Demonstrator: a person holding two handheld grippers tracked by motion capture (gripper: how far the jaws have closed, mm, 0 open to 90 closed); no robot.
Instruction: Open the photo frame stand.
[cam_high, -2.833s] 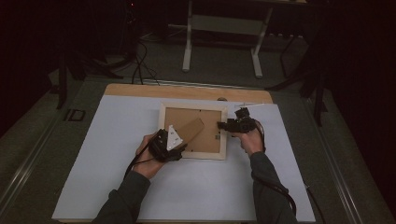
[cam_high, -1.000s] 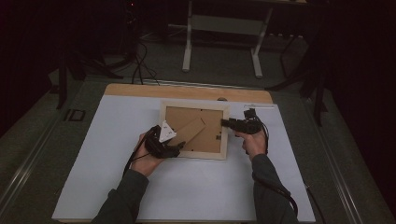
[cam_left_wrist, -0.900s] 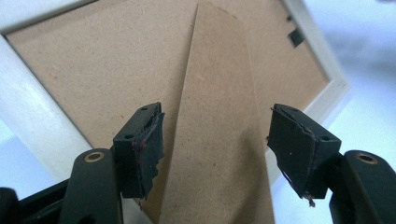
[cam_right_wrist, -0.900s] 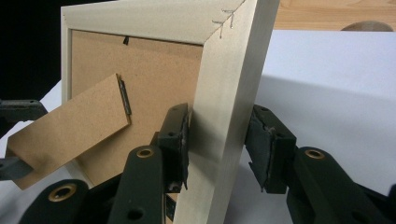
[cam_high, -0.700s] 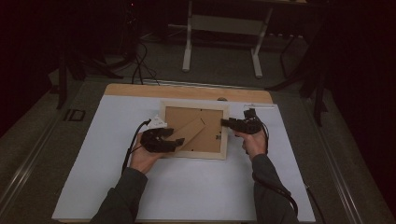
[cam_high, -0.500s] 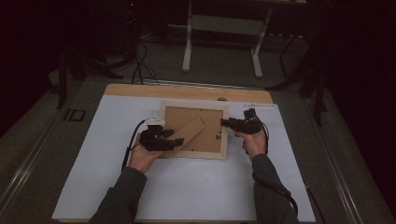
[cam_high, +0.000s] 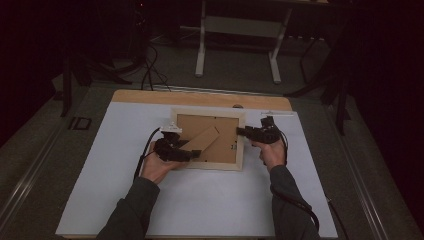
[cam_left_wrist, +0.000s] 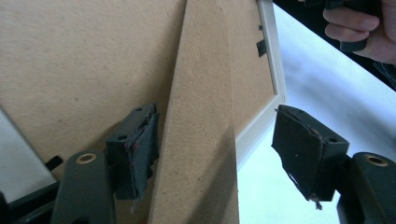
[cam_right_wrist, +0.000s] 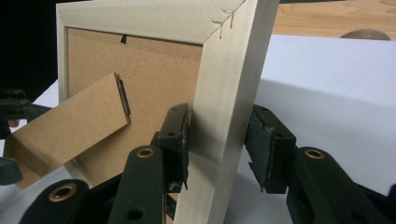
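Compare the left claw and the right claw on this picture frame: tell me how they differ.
The left claw stands open, its jaws having just been opening, astride the frame's cardboard stand without pressing it. The right claw is shut on the picture frame, pads on both faces of its pale side rail. The left works over the brown backing; the right holds the outer edge. Both are black, two-jawed and hand-held.

High view's pretty dim with black surroundings and a soft, grainy look, while both gripper views are bright but blurry up close.
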